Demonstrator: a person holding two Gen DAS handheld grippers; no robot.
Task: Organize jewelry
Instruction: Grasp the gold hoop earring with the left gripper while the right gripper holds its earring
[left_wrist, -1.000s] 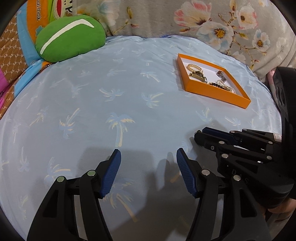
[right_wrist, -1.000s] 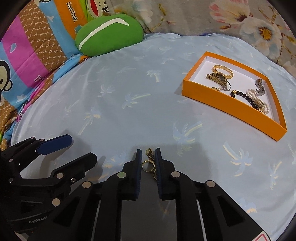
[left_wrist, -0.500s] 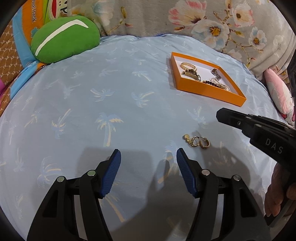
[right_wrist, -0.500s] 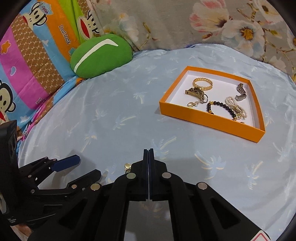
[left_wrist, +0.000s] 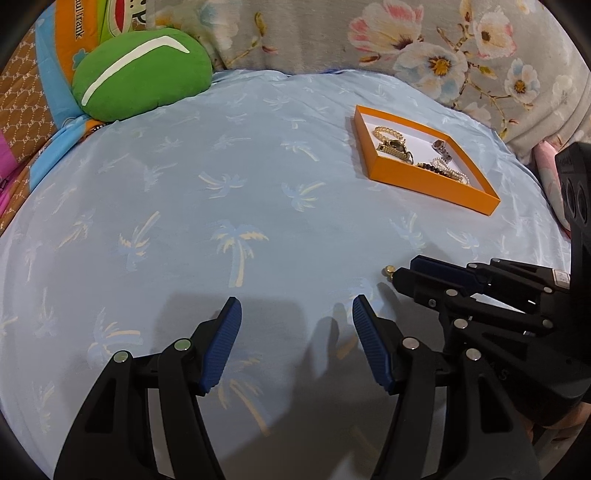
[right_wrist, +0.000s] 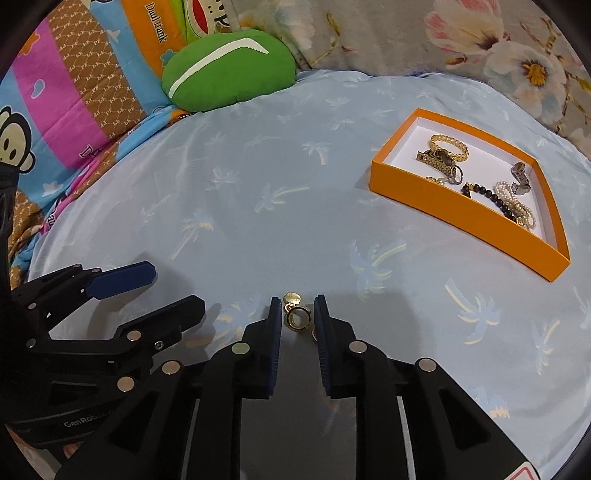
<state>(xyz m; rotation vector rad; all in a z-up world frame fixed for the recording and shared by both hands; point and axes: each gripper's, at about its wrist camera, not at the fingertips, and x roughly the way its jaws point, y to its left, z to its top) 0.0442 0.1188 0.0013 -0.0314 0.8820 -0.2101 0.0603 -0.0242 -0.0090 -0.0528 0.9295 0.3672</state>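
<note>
The right gripper (right_wrist: 297, 319) has just been opening and straddles the small gold hoop earrings (right_wrist: 298, 318) without pressing them, apparently lining up a pick; beside it the left gripper (left_wrist: 296, 334) waits open and empty, while beyond lies the orange cardboard tray (right_wrist: 443, 199) collecting jewelry.

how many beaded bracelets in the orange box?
2, both at the box's near right side: a dark bead bracelet and a pearl bracelet touching it on the right. The near wall may hide more.
</note>
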